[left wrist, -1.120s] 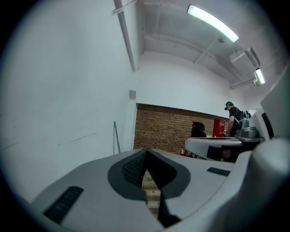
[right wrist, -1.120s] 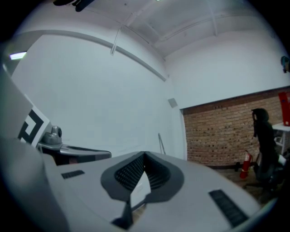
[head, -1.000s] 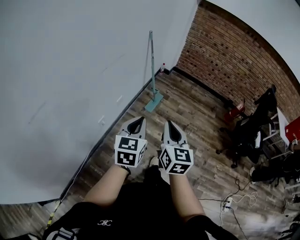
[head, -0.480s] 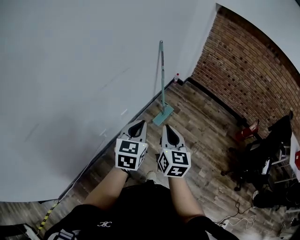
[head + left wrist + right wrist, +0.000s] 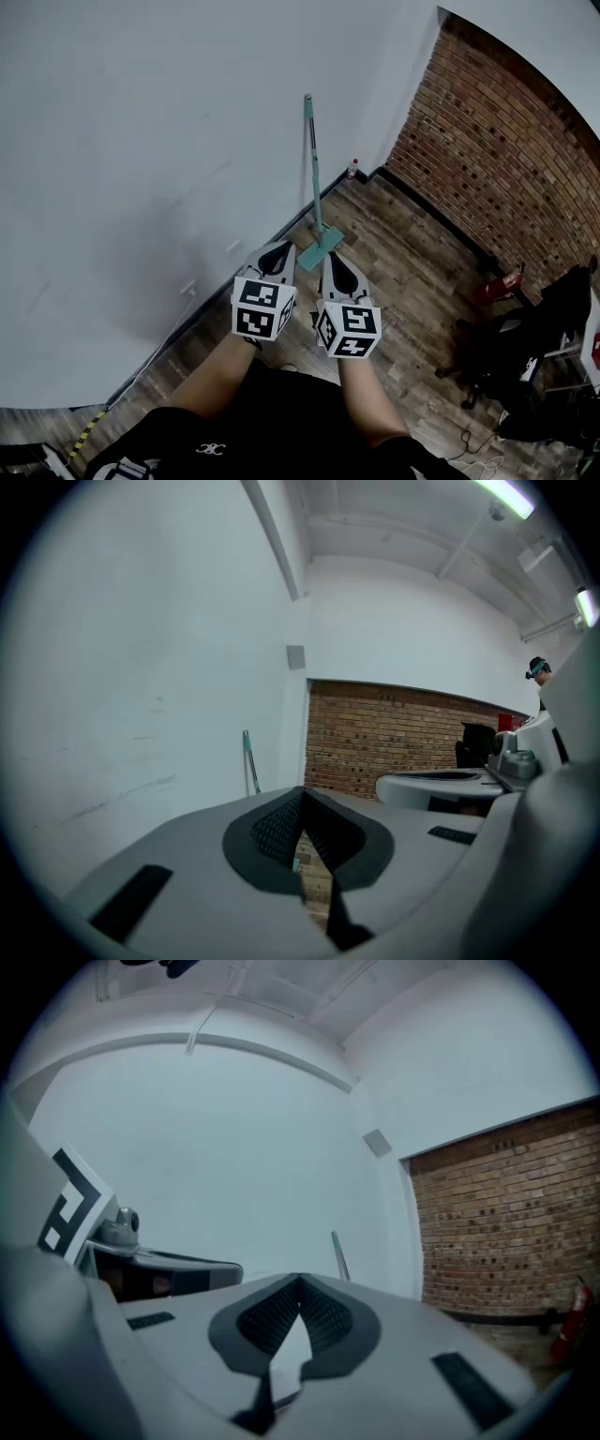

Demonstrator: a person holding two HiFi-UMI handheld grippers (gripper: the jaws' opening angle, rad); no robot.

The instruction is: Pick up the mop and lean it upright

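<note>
Head view: left tongs clenched shut, empty; right tongs likewise closed on nothing. Both forearms reach forward side by side. Ahead of the tongs the teal mop stands on the wood floor, its handle against the white wall; a brick wall lies to their right.

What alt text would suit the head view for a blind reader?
A teal mop leans upright against a white wall, its head on the wood floor. Nearer, the left gripper and right gripper, both shut and empty, point toward it.
</note>
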